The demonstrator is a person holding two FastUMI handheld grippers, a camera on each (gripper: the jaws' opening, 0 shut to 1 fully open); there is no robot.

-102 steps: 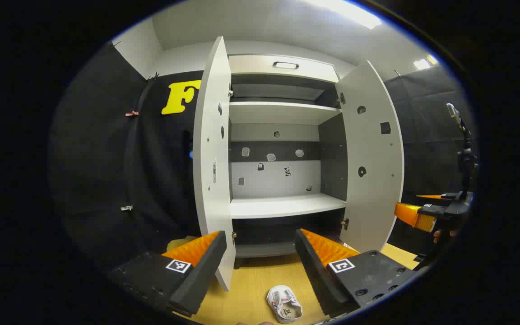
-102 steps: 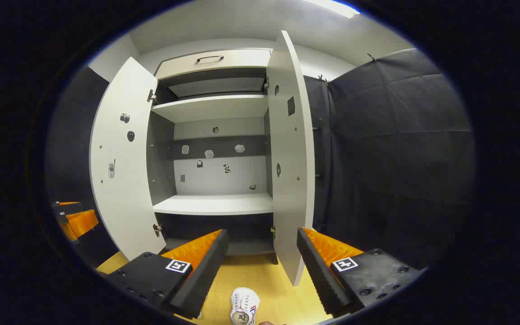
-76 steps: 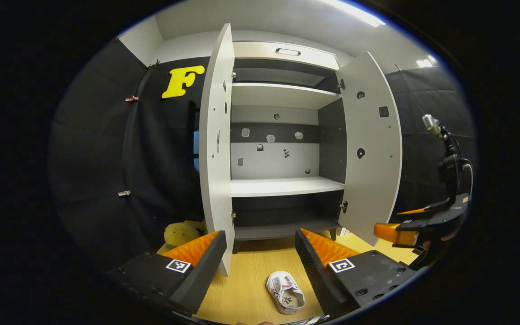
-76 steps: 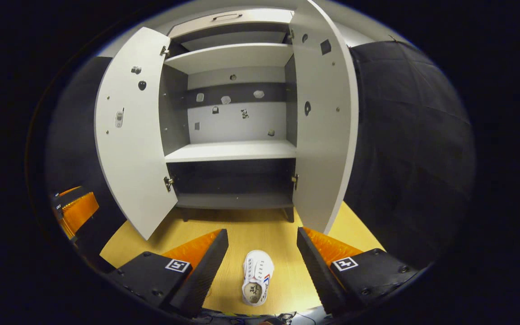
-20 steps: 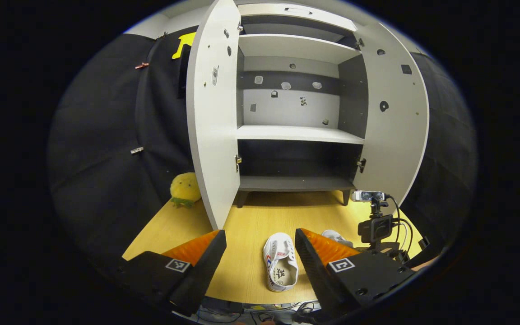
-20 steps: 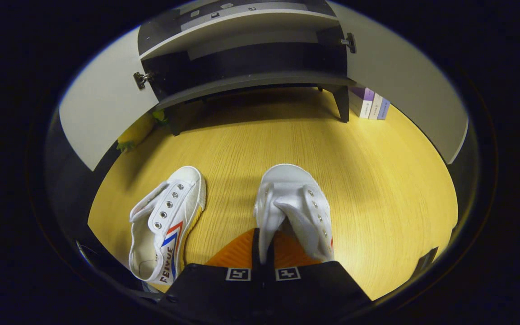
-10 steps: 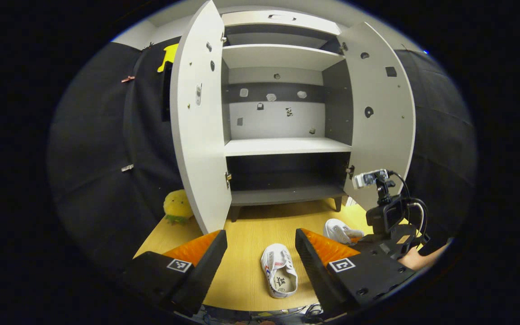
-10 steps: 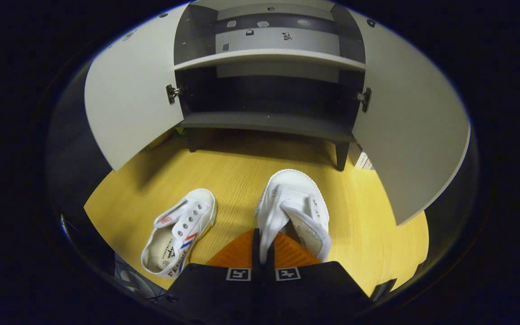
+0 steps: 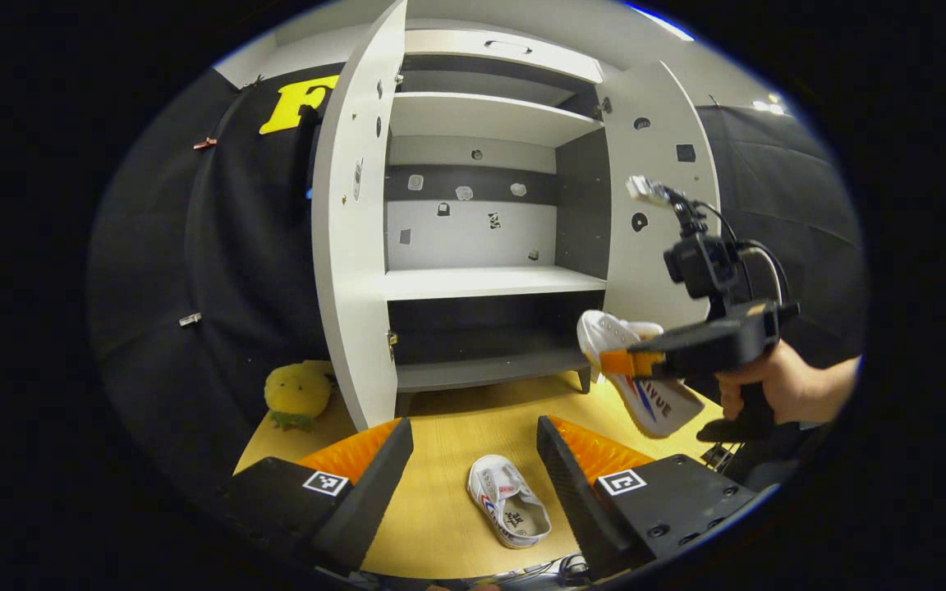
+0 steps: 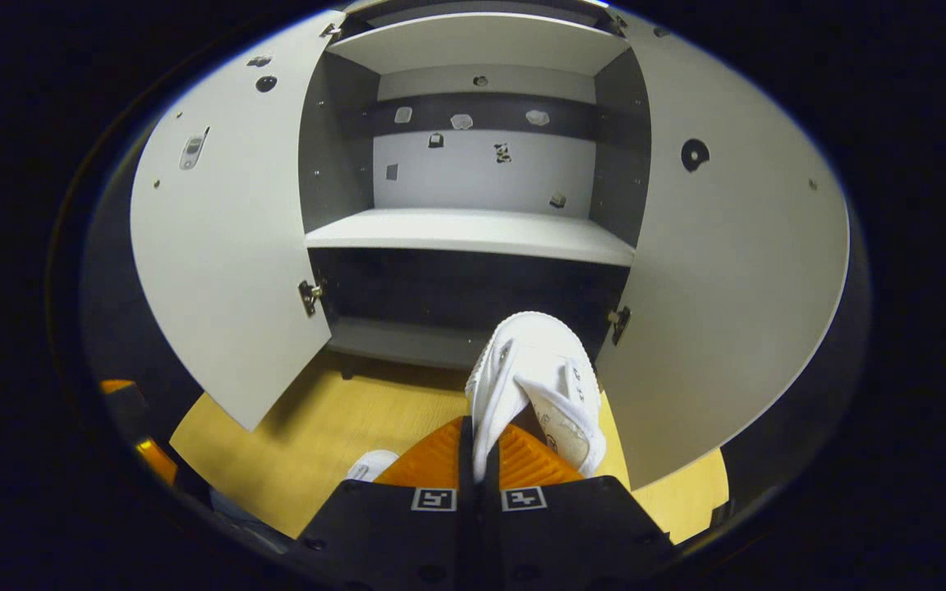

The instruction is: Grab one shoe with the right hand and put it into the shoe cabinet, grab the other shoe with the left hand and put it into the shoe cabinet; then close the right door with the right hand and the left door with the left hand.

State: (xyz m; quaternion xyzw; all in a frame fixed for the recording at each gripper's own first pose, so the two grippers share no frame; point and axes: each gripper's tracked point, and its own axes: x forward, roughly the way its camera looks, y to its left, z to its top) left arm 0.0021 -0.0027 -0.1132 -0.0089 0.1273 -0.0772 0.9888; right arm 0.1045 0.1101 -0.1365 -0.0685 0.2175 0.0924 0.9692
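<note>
My right gripper (image 10: 479, 443) is shut on the side wall of a white shoe (image 10: 534, 377), held in the air in front of the shoe cabinet (image 10: 473, 234), toe toward the dark lower compartment. In the left gripper view that right gripper (image 9: 617, 361), held by a hand (image 9: 777, 390), carries the shoe (image 9: 645, 386) at the height of the lower shelf. The other white shoe (image 9: 510, 513) lies on the wooden floor between the open fingers of my left gripper (image 9: 473, 460). Both cabinet doors (image 9: 350, 222) stand wide open.
A yellow plush toy (image 9: 296, 394) sits on the floor left of the left door. The right door (image 10: 727, 271) hangs close to the right of the carried shoe. Black cloth walls enclose the booth on both sides.
The right gripper, shut on its shoe, has lifted it off the floor and toward the cabinet's lower opening. The left gripper stays open above the other shoe, tilted slightly upward.
</note>
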